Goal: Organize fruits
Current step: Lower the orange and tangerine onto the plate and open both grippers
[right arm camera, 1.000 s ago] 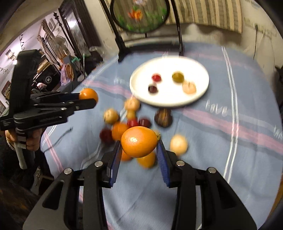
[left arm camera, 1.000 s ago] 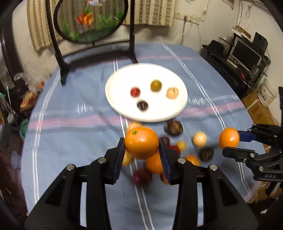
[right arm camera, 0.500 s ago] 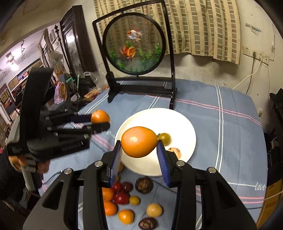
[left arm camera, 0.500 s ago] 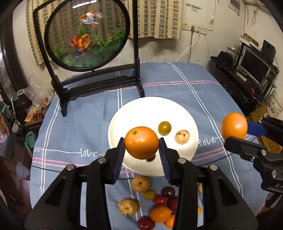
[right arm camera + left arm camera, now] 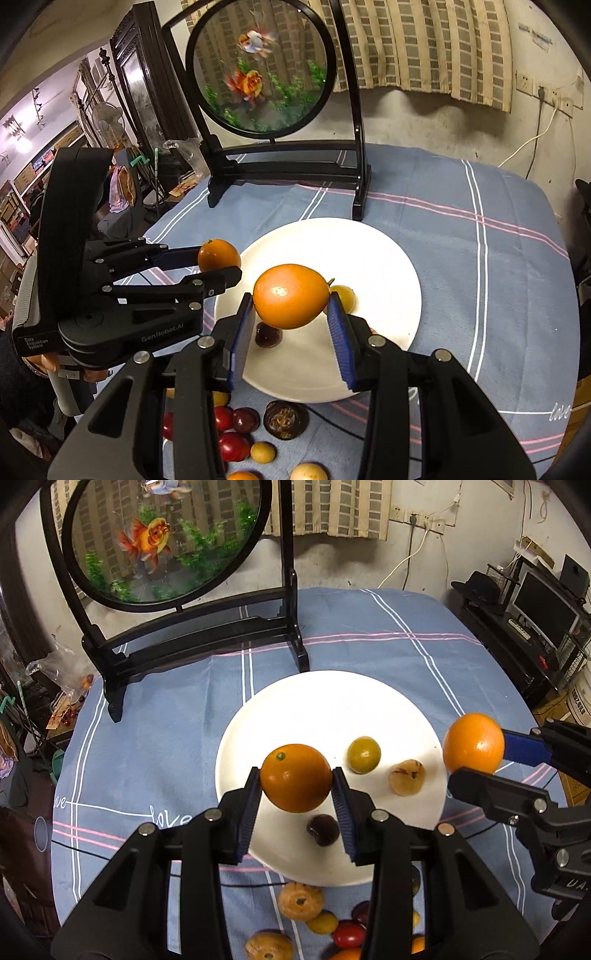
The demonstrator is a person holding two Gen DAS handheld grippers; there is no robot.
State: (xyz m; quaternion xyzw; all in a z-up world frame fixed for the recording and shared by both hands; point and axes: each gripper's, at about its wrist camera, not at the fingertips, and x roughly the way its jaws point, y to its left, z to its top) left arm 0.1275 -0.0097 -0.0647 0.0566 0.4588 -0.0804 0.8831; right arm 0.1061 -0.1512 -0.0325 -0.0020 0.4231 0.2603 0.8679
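fingers point(image 5: 341, 805) clamp orange point(image 5: 295, 777); stem up-left

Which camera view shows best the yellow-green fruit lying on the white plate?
The left wrist view: the yellow-green fruit lies fully visible on the white plate. In the right wrist view the orange and tongs hide most of it.
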